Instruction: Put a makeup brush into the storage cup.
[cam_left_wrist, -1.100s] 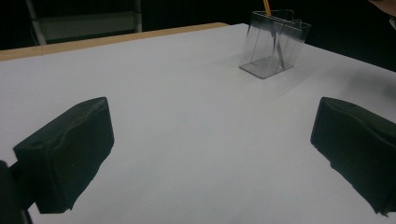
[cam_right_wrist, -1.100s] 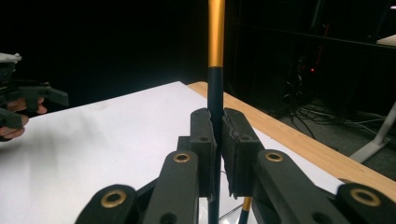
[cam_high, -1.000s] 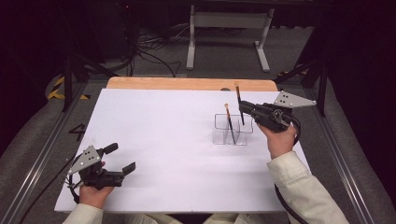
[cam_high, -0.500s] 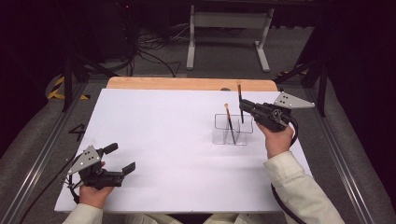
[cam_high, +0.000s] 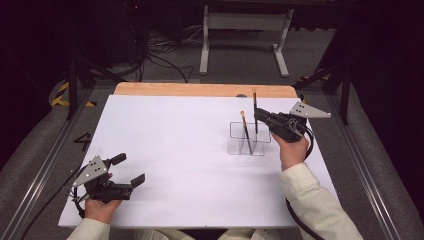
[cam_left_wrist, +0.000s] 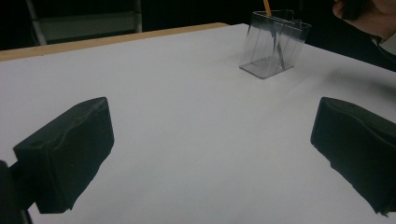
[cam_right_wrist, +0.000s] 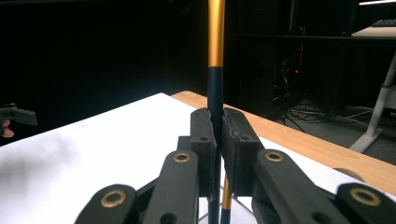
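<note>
Fingers (cam_right_wrist: 233, 154) tight on upright pencil (cam_high: 255, 112) above clear holder (cam_high: 237, 137), one pencil inside (cam_high: 246, 135).

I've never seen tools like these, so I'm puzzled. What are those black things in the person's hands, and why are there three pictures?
They are hand-held claws that pinch things. One picture looks down from above the white table. The other two come from small cameras riding on each claw. On the table stands a clear holder with one brush leaning inside. The right claw is shut on a second brush, holding it upright above the holder. The left claw rests open, holding nothing.
</note>
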